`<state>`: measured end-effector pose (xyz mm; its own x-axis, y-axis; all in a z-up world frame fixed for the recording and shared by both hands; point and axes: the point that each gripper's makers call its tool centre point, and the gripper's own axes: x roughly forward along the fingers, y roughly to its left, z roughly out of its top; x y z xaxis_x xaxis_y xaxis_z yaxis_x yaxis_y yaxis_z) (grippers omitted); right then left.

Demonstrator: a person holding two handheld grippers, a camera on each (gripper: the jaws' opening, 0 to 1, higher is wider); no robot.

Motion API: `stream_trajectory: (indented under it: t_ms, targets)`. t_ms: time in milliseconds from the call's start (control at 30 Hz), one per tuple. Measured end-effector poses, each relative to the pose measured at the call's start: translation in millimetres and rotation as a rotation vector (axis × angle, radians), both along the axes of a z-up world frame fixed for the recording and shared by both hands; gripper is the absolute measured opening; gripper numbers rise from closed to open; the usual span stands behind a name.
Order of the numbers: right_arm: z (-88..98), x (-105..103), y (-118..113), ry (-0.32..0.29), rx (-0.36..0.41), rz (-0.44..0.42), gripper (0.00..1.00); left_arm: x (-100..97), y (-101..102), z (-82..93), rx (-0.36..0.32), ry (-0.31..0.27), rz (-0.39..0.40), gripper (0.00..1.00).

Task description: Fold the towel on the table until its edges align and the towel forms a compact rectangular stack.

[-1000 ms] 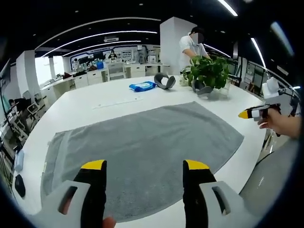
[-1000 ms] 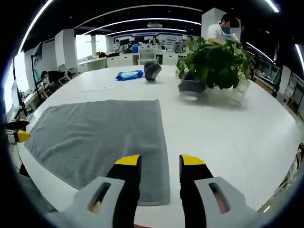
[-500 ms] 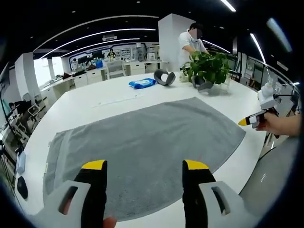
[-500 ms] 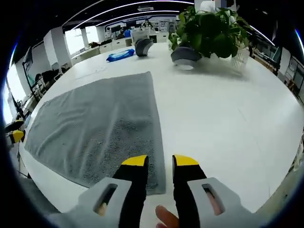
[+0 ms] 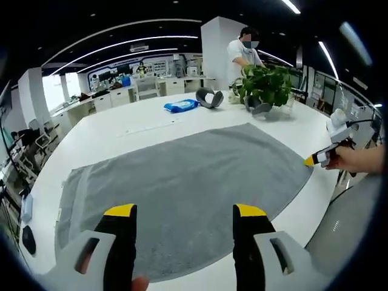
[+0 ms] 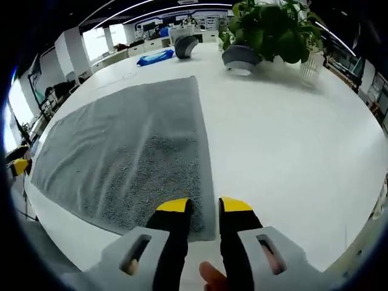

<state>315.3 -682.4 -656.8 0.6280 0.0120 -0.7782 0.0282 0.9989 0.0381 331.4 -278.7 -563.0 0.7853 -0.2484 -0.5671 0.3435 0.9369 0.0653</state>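
Your towel (image 5: pixel 182 194) lies flat on the table (image 6: pixel 291 145); no writing is legible. Your right gripper (image 6: pixel 197 205) has moved down to the towel's near corner, jaws narrowed with a slim gap. Your left gripper (image 5: pixel 184 211) stays spread wide above the towel's edge.

Left claw (image 5: pixel 184 212) view: near edge of grey towel (image 5: pixel 182 188) hidden behind both yellow-tipped jaws; the strip between them runs out of sight at the frame bottom. Right claw (image 5: pixel 310 161), far right of this one, mostly cut off; only a yellow tip and the holding hand (image 5: pixel 357 159) show.

Right claw (image 6: pixel 204 206) view: towel's near corner covered by the jaws, contact not resolvable. Left claw (image 6: pixel 19 166) at far left, a yellow sliver, state unreadable. Blue packet (image 6: pixel 154 57) far ahead on the table (image 6: pixel 291 139): label too small to read.
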Motion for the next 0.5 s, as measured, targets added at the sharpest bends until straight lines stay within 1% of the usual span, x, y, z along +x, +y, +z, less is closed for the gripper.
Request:
stream_trajectory:
  t_ms: [133, 233, 300, 367, 433, 500]
  targets:
    - [-0.2, 0, 5, -0.001, -0.020, 0.029, 0.10, -0.2, -1, -0.5, 0.002, 0.002, -0.005, 0.66]
    - [-2.0, 1, 7, 0.001, -0.004, 0.033, 0.04, -0.5, -3, -0.6, 0.003, 0.004, -0.012, 0.65]
    - [-2.4, 2, 8, 0.003, 0.000, 0.034, 0.03, -0.9, -5, -0.3, -0.004, 0.006, -0.019, 0.64]
    - [-1.4, 2, 9, 0.004, -0.004, 0.034, 0.02, -1.9, -9, 0.5, -0.009, 0.008, -0.033, 0.60]
    - [2.7, 2, 12, -0.002, -0.007, 0.040, 0.02, -3.1, -14, 0.8, -0.022, 0.012, -0.052, 0.54]
    - [10.7, 5, 14, -0.027, -0.007, 0.046, 0.02, -6.5, -21, -0.3, -0.055, 0.037, -0.066, 0.45]
